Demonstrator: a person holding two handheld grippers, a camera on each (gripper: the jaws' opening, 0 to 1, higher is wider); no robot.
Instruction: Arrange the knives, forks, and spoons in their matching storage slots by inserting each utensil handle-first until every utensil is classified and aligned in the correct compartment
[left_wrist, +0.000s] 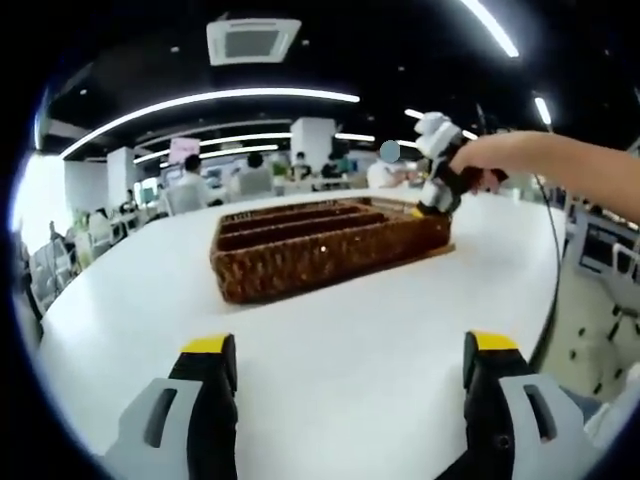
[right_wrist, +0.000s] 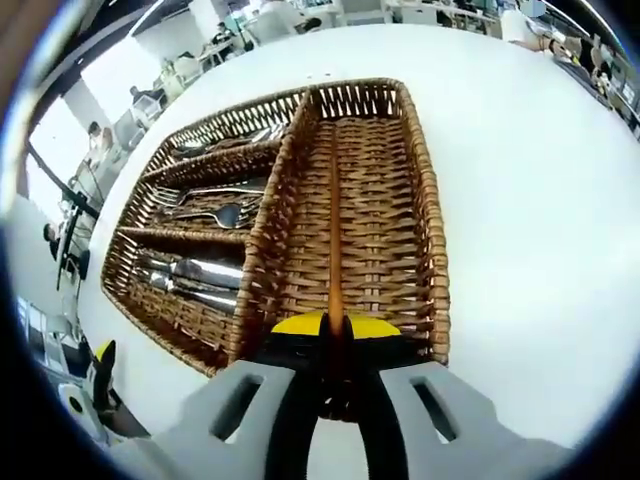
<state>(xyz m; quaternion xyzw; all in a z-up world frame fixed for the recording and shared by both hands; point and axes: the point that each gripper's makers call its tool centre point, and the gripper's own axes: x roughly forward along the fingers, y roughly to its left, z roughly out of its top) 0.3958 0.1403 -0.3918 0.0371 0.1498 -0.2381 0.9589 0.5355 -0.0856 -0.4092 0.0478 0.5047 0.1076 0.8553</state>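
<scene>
— Across the white table, what sits biggest?

— A brown wicker cutlery basket, well out from the left gripper, whose yellow-tipped jaws stand wide apart over bare tabletop, holding nothing.

— How is the basket laid out?

— From the right gripper view, one long compartment runs along its right side, and three shorter slots lie side by side to the left, set crosswise to it. The long compartment has no utensils in it that I can see.

— And the cutlery?

— All in the three slots. The nearest slot holds broad shiny pieces, knives I think, though the glare makes that uncertain. The middle one holds spoons, with one bowl plainly showing. The farthest slot holds more silverware, possibly the forks, too small to make out.

— Where is the right gripper?

— The right gripper is at the near end wall of the basket, jaws pinched close together on a thin brown strip that runs down the middle of the long compartment. In the left gripper view it hangs at the basket's far right corner, held by a person's bare arm.
</scene>
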